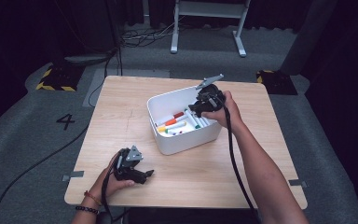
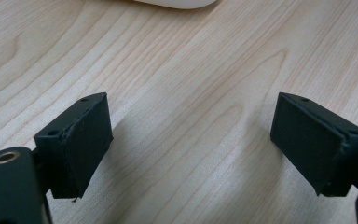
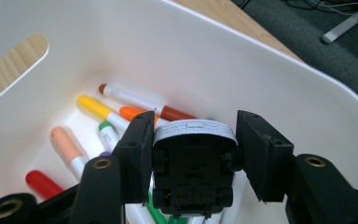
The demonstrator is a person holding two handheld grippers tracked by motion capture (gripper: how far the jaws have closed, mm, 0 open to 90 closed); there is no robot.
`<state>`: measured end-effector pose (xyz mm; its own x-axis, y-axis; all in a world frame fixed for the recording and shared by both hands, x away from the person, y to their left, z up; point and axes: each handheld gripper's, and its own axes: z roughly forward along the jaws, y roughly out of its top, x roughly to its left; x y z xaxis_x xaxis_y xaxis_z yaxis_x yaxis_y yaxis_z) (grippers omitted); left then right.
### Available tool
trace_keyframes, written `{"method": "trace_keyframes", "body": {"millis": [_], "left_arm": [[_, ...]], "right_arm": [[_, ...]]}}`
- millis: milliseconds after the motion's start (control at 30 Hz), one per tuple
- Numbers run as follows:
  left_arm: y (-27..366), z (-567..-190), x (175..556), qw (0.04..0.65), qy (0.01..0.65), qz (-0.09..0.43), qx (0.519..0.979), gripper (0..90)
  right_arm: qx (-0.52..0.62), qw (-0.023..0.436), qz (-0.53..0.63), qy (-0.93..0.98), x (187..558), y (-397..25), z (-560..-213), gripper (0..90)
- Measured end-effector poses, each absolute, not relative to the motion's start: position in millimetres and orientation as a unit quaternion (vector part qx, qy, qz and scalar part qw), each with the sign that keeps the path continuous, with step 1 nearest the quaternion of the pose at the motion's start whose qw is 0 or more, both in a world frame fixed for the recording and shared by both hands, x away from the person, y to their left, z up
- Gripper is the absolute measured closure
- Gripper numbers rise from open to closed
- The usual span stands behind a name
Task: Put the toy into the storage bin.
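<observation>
Light wood desk (image 1: pixel 191 172), square top with rounded corners, on grey carpet. White bin (image 1: pixel 186 140) sits directly on it, right of centre toward the far edge, markers inside. Left claw (image 1: pixel 147 175) is low over the near-left corner; can't tell if it touches. Grey tape tabs at both side edges.

Number "4" (image 1: pixel 65 121) on grey floor (image 1: pixel 28 116)
</observation>
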<state>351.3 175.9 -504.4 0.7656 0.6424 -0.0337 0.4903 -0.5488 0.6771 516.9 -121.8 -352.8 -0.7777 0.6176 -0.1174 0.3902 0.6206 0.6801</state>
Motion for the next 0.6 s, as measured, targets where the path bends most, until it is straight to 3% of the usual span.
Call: {"method": "trace_keyframes", "body": {"millis": [600], "left_arm": [[176, -504, 351, 0.346, 0.324, 0.109, 0.874, 12.8]], "right_arm": [[0.269, 0.130, 0.266, 0.917, 509, -162, -367, 48.9]]}}
